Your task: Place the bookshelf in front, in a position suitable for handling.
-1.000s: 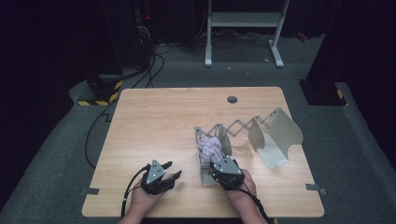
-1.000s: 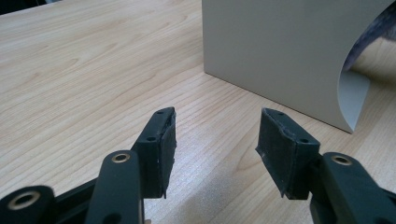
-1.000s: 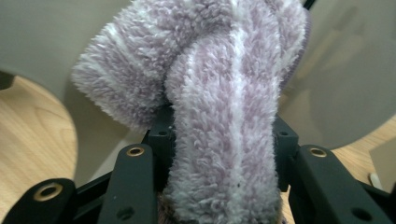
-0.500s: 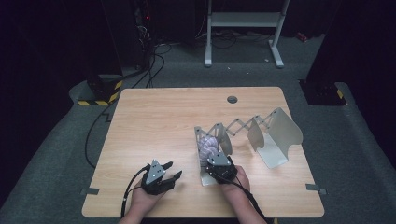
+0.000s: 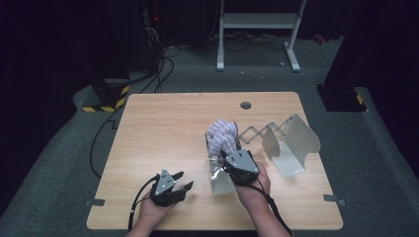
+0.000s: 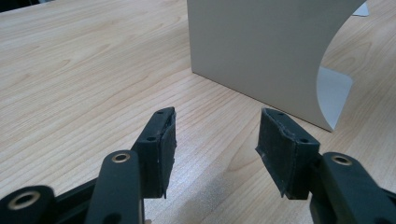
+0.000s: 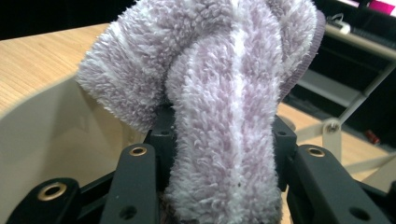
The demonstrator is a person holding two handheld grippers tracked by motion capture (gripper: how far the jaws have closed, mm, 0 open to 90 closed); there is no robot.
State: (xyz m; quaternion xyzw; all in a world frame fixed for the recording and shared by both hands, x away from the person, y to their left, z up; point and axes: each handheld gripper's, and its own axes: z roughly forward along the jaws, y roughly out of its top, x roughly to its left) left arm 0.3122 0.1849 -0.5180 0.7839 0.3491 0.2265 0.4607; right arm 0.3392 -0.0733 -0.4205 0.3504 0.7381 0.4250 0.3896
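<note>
Right gripper: fingers clamp a fuzzy lilac-and-white towel; towel bunches up above them, over the rack's near end.
Left gripper: low over the near worktop, fingers apart, nothing between them.
Rack: 2 beige end plates joined by a scissor lattice, right of centre.
Spacing: the 2 grippers near each other, not touching.
</note>
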